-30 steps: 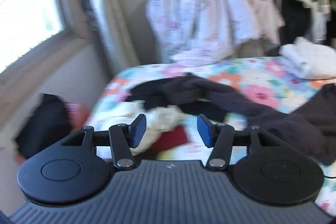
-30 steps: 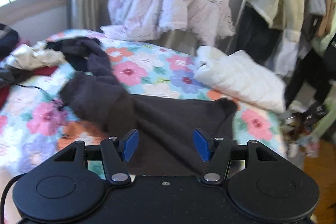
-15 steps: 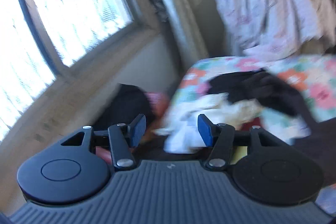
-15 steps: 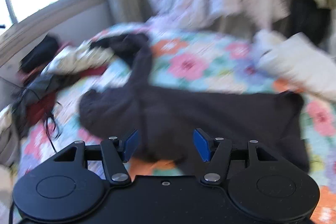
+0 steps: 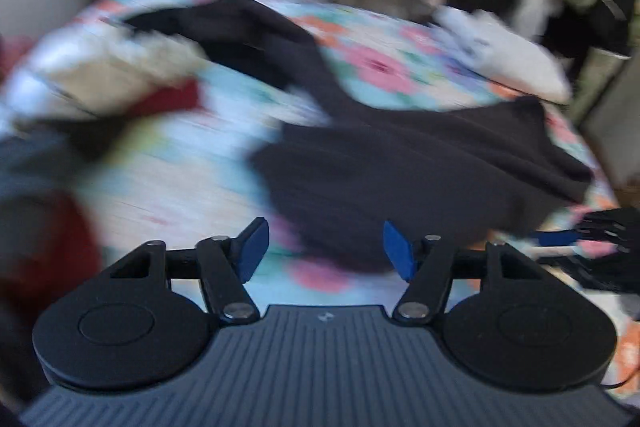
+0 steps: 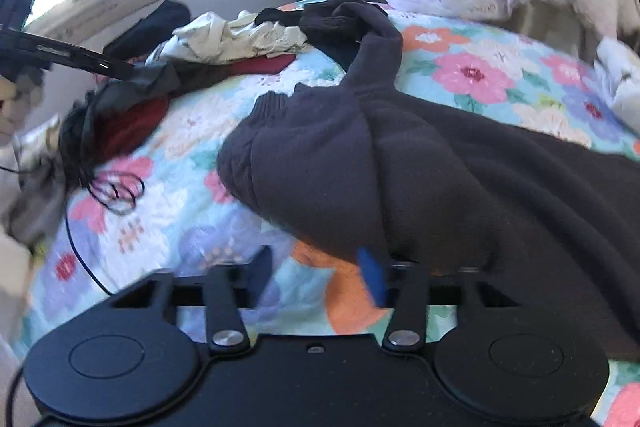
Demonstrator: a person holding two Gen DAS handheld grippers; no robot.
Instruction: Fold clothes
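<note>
On the floral quilt of pink, orange and purple blooms (image 6: pixel 472 75) covering the bed, a dark grey-brown knit sweater (image 6: pixel 460 179) lies spread across the middle, 1 sleeve trailing up toward the far edge. The left gripper (image 5: pixel 325 249) hovers above the sweater's near hem with its 2 blue-padded fingers (image 5: pixel 253 247) spread apart and nothing between them; this view is heavily blurred. The right gripper (image 6: pixel 318 273) sits low at the sweater's near edge, released as well, its right blue pad (image 6: pixel 372 277) just touching or just beside the fabric, I cannot tell which. Beyond the sweater's sleeve lies a crumpled cream garment (image 6: pixel 236 35) on top of a dark red cloth (image 6: pixel 260 66). A thin black cable (image 6: pixel 116 189) loops on the quilt at left. A folded white item (image 5: pixel 508 57) rests near the far right corner
</note>
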